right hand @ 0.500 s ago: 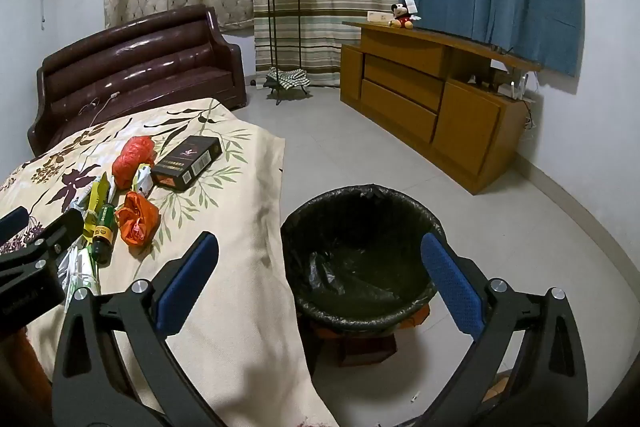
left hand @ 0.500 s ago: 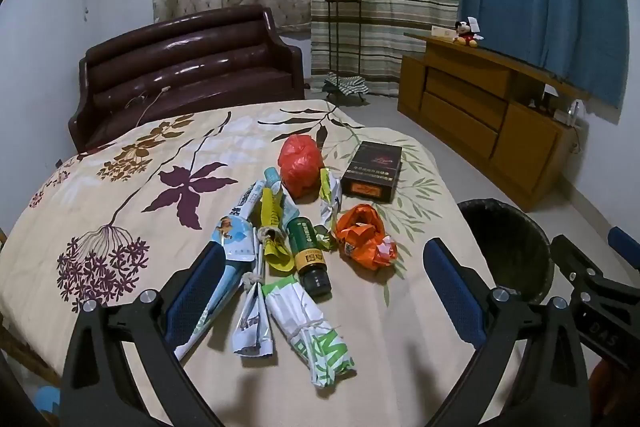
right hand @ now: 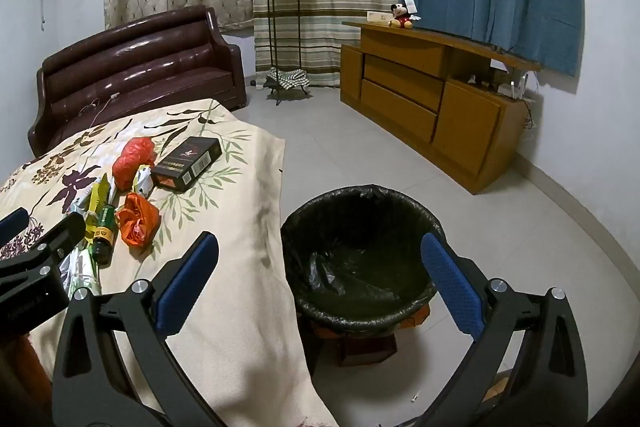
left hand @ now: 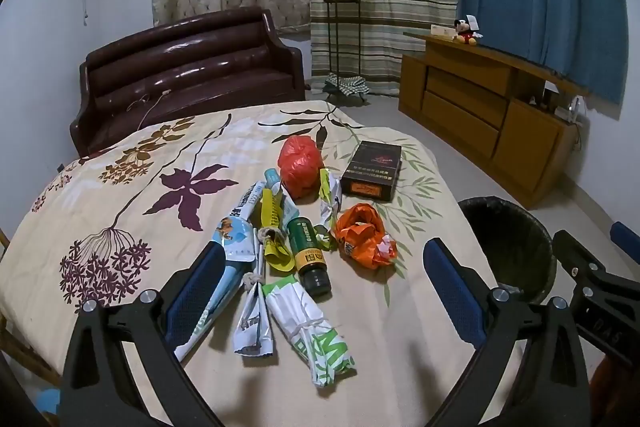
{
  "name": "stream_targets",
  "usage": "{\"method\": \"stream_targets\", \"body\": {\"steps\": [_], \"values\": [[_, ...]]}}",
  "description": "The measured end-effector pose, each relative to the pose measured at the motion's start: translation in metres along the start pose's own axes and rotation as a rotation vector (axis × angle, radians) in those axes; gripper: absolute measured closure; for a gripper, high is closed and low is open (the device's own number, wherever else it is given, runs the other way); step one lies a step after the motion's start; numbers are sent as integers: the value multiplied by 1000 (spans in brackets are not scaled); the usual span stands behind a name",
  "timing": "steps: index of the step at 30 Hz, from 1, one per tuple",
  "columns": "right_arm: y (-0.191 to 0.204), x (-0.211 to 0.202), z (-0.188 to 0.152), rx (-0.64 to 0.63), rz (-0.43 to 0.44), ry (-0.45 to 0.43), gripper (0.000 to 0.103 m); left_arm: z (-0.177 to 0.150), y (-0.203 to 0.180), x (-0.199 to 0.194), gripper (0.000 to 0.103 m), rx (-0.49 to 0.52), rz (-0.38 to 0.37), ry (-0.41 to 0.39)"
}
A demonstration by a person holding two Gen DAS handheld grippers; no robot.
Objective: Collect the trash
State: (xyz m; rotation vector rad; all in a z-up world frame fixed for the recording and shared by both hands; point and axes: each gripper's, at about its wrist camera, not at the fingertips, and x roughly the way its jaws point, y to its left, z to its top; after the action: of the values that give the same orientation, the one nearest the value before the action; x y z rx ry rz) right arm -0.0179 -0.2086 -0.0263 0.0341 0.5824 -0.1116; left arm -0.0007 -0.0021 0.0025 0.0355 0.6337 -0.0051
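Note:
A pile of trash lies on the floral tablecloth (left hand: pixel 120 203): a red bag (left hand: pixel 301 167), an orange wrapper (left hand: pixel 362 241), a green bottle (left hand: pixel 309 255), a dark box (left hand: pixel 373 171), a green-white wrapper (left hand: pixel 312 335) and other wrappers. My left gripper (left hand: pixel 324 291) is open and empty, hovering above the near wrappers. My right gripper (right hand: pixel 316 279) is open and empty, above the table's edge and the black-lined trash bin (right hand: pixel 360 251), which also shows in the left wrist view (left hand: pixel 508 239). The pile shows at left in the right wrist view, with the orange wrapper (right hand: pixel 138 219).
A brown leather sofa (left hand: pixel 188 71) stands behind the table. A wooden cabinet (right hand: pixel 432 95) lines the right wall. A plant stand (right hand: pixel 282 39) stands by the curtains. Tiled floor (right hand: pixel 520 247) surrounds the bin.
Both views are almost unchanged; the grippers have held still or drifted only slightly.

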Motion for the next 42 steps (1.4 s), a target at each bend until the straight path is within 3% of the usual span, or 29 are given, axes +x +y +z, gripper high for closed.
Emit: {"method": "stream_targets", "body": {"steps": [42], "values": [[-1, 0, 1, 3, 2, 1, 4, -3, -3, 1, 7, 13, 2, 1]]}}
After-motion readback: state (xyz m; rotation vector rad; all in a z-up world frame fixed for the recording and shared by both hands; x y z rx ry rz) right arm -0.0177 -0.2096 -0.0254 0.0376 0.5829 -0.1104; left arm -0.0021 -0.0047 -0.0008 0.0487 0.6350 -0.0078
